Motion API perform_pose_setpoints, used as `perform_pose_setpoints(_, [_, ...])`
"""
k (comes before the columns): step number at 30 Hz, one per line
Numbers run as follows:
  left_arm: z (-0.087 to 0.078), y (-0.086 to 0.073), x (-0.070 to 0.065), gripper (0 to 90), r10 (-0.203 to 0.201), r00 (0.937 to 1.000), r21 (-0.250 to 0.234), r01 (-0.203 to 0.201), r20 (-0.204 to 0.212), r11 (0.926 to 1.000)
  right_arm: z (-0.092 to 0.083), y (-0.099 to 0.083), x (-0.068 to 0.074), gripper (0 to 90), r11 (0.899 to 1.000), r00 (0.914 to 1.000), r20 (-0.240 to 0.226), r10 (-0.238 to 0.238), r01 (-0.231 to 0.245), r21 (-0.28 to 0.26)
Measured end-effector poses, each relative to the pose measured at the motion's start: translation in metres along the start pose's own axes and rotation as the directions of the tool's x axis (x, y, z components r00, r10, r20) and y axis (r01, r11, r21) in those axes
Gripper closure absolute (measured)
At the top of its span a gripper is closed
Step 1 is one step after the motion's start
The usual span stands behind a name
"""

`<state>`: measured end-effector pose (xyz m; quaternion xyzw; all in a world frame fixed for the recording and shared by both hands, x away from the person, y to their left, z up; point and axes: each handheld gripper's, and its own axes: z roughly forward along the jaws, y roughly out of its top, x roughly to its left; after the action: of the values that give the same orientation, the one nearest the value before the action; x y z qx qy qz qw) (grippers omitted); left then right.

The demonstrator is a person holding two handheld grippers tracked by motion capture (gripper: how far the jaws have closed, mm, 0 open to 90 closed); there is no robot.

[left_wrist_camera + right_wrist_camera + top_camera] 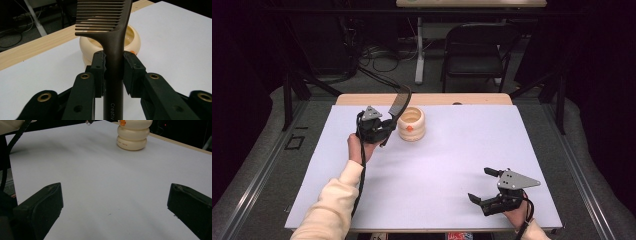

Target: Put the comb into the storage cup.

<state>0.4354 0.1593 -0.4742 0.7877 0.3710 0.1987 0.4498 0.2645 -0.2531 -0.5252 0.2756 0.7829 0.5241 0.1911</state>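
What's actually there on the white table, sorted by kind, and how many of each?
Comb, dark brown, clamped in the left tool: 1
Cream ribbed holder with an orange spot: 1
Hand-held tools, the left and the open, empty right tool: 2
Total: 4

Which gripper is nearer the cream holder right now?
Left. The left gripper, holding the comb, is right beside the cream holder; the right gripper rests open, far off near the table's front edge.

all three cameras share the cream holder (411,124).
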Motion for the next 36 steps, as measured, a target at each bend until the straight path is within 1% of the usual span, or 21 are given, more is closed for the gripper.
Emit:
perform_pose_setpoints(11, [0.002, 0.003, 0.000, 72.2, -0.004, 1.0000, -0.010, 0.004, 0.003, 0.9999, 0.000, 0.000, 0.000, 0.0, 1.000, 1.0000, 0.001, -0.001, 0.001, 0.000])
perform_pose_setpoints(20, [0.003, 0.009, -0.002, 72.2, 0.007, 1.0000, -0.014, -0.007, 0.001, 0.9999, 0.000, 0.000, 0.000, 0.0, 1.000, 1.0000, 0.002, -0.003, 0.003, 0.000])
perform_pose_setpoints(36, [0.005, 0.016, -0.003, 72.2, 0.008, 1.0000, -0.032, -0.008, -0.003, 0.9995, 0.000, 0.000, 0.000, 0.0, 1.000, 1.0000, 0.002, -0.002, 0.002, -0.001])
